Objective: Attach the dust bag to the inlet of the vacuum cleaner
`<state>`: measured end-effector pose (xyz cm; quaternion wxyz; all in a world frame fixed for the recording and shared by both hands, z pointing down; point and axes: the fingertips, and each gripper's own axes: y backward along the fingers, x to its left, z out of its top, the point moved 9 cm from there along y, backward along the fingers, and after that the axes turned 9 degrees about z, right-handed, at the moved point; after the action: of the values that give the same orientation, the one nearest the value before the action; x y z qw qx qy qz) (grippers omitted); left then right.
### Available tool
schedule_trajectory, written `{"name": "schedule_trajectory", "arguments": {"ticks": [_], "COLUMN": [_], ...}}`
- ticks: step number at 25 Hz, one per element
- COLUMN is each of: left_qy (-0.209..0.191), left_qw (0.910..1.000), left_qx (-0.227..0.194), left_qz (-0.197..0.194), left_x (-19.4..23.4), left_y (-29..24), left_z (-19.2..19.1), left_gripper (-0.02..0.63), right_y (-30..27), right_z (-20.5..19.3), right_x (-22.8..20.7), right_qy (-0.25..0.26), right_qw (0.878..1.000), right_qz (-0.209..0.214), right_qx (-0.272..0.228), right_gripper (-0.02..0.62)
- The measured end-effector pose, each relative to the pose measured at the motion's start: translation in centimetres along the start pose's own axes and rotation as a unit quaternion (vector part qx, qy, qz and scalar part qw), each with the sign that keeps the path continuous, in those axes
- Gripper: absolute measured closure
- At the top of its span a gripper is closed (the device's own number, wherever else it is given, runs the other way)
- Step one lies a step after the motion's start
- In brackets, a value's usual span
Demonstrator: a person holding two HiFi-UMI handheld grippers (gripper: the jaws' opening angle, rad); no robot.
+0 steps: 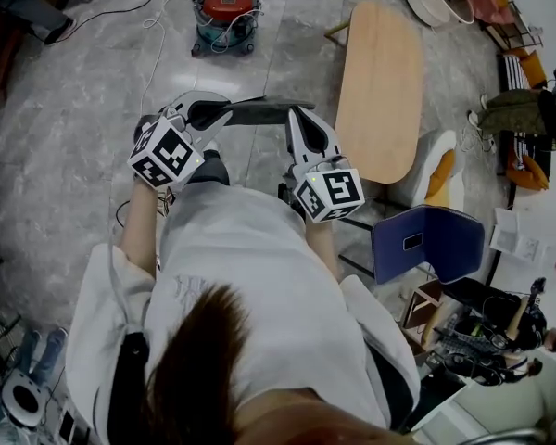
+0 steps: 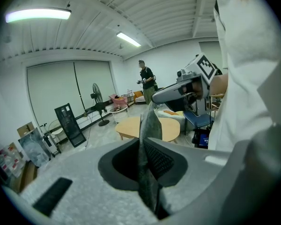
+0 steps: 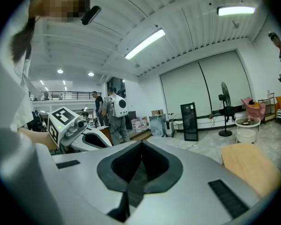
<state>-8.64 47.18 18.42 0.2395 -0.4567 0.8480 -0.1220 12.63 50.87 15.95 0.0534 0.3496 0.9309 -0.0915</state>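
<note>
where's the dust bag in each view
Head view: dust bag stretched between the left tongs and right tongs, upper centre.
Left gripper view: dust bag centre, edge-on, clamped in the left tongs.
Right gripper view: dust bag lower centre, clamped in the right tongs.
Shared landmark: oval wooden table.

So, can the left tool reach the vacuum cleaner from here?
Probably not yet. The left tool grips the dust bag, but the vacuum cleaner stands well off across the floor; nothing seems to block the way, so step closer.

The dust bag (image 2: 149, 130) seems matt cloth; the table (image 1: 380, 91), smooth wood.
</note>
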Motion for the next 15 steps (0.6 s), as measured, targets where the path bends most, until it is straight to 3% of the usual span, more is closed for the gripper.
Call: {"name": "schedule_trajectory", "arguments": {"ticks": [8, 15], "left_qy": [-0.004, -0.023], "left_qw": [0.9996, 0.9991], "left_qx": [-0.003, 0.006], "left_qz": [-0.028, -0.036], "left_x": [7.4, 12.3], "left_y": [-1.3, -2.3], "left_z": [-0.9, -1.6], "left_gripper": [0.566, 0.565], "right_y": [-7.5, -11.3], "right_z": [3.7, 4.2], "right_x": [-1.6, -2.2], "right_qy": [0.02, 0.012], "right_qw": [1.0, 1.0], "right_qz": [-0.013, -0.023], "right_qx": [-0.006, -0.003], "right_gripper": [0.594, 0.594]}}
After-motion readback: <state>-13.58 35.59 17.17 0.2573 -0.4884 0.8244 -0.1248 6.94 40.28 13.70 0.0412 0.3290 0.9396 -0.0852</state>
